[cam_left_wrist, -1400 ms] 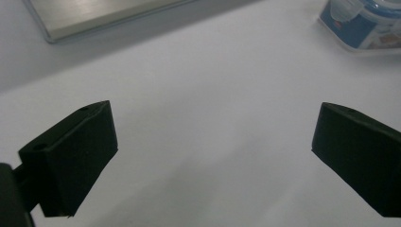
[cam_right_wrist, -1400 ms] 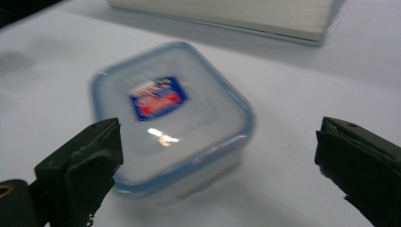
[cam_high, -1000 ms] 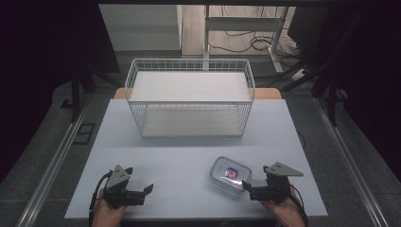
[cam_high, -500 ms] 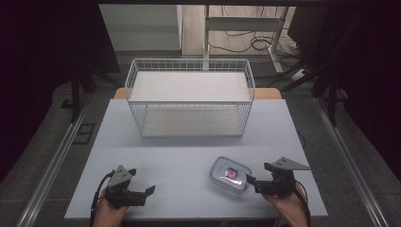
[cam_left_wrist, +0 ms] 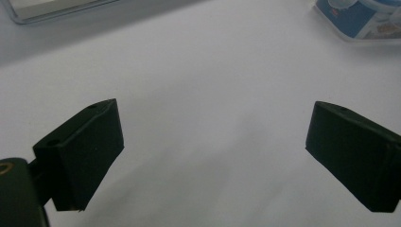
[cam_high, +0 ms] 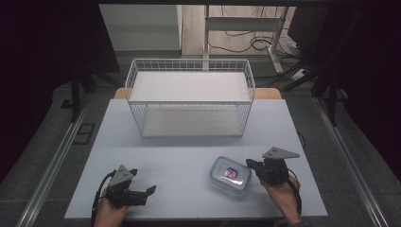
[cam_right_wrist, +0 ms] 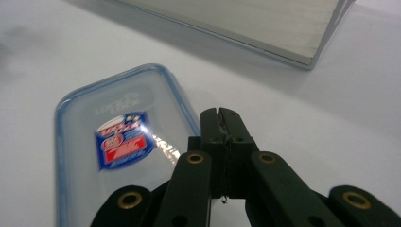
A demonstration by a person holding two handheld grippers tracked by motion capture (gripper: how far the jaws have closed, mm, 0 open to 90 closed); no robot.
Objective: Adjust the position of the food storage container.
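A: Right gripper view, jaws first. My right gripper [cam_right_wrist: 221,113] has its jaws pressed together with nothing between them, the tips standing just beside the long edge of the lidded container [cam_right_wrist: 120,142], at its 3 o'clock. I cannot tell whether they touch the rim.

B: And the other one?

A: My left gripper [cam_left_wrist: 213,142] has its jaws spread wide over bare table [cam_left_wrist: 213,71], nothing between them. The container's label corner shows at about 1 o'clock, well apart.

B: What changed over the last second?

A: In the high view my right gripper [cam_high: 250,164] has drawn back a little toward 3 o'clock and now sits at the container's [cam_high: 231,174] right edge; a second ago its tips lay closer in over the lid. The container has not moved. My left gripper [cam_high: 150,190] has stayed near the front edge, at 7 o'clock on the table [cam_high: 189,156].

B: Meaning for the work?

A: My judgement: the container is not yet held. The right jaws would need to spread before they could take the rim. The wire basket [cam_high: 189,97] at 12 o'clock looks the likely destination.

B: Counts?

A: One container, one label on its lid, one basket, one table, two grippers.
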